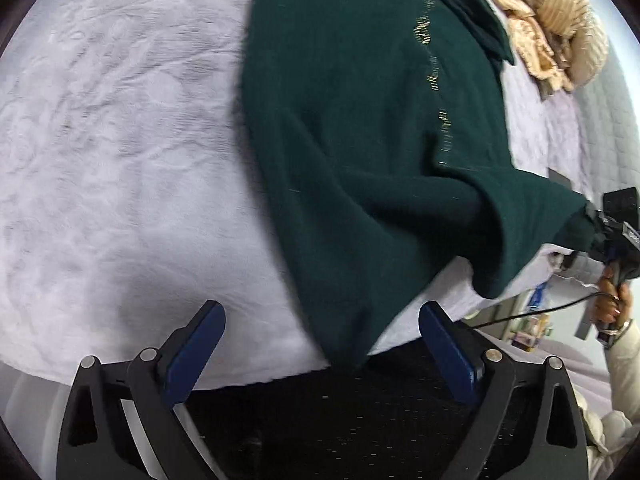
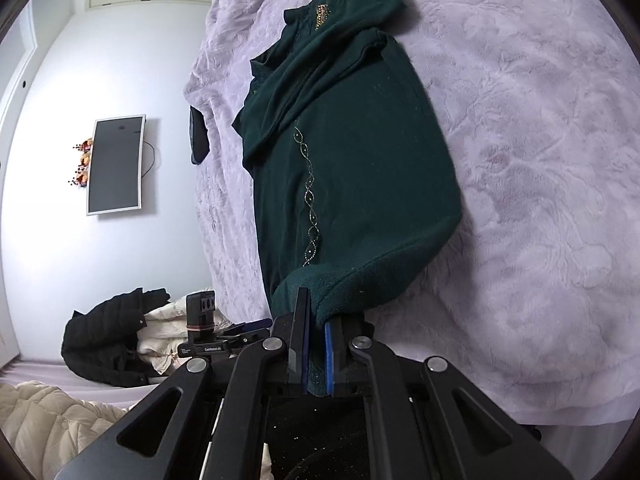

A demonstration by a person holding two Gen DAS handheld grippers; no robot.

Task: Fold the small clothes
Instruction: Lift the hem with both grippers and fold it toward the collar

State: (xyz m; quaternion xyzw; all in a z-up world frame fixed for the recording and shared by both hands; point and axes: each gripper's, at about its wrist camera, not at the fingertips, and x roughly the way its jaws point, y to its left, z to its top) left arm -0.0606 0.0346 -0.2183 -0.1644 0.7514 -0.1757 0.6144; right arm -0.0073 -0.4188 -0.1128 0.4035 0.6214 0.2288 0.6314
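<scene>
A dark green top lies stretched across a pale lilac bedspread, its long axis running away from both tools toward a heap of tan knitwear at the far end. The left gripper stands wide open and empty, angled steeply down at the near edge of the bed; the top's near hem droops between and just ahead of its blue pads, touching neither. The top's bulk lies ahead and to the right of this tool. The right gripper is clamped tight on the near corner of the top, a roll of fabric pinched between its fingers and lifted slightly off the bedspread, the cloth fanning out ahead of it. From the left camera that corner is seen drawn out sideways to the right, where a hand grips the tool's handle. By the look of it, the free hem sits nearest the left tool, which would need to drop forward onto it to pair with the held corner.
</scene>
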